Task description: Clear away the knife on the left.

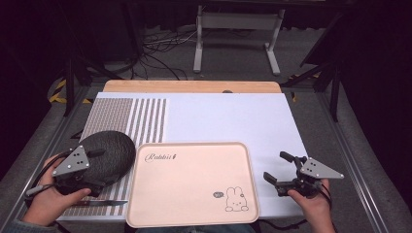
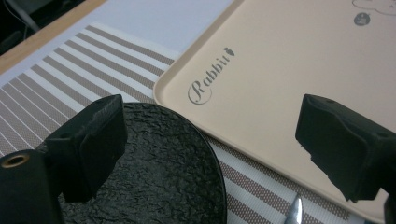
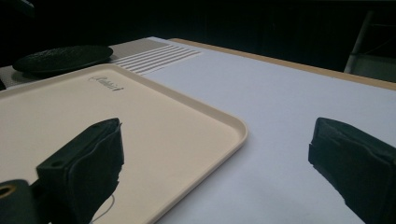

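Right at the front of the desk (image 1: 233,111) sat a big cream tray (image 1: 194,213) with a little rabbit drawn on it. Nothing lay on the tray. Beside its left edge was a round black plate (image 1: 114,150) on a striped mat (image 1: 141,121), and a small knife (image 1: 99,202) lay just in front of the plate, stretched out left to right.

The left gripper (image 2: 210,135) hung right over the near edge of the plate. Its fingers (image 2: 91,140) were spread wide and held nothing. The plate lay just under and ahead of them, so this hand was the nearer one by far.

The right gripper (image 1: 282,174) waited on the other side of the tray, well apart from the plate. Its fingers (image 3: 88,163) were wide open too, with nothing between them.

I think the left hand would go for the plate, maybe to move it rightward onto the tray.
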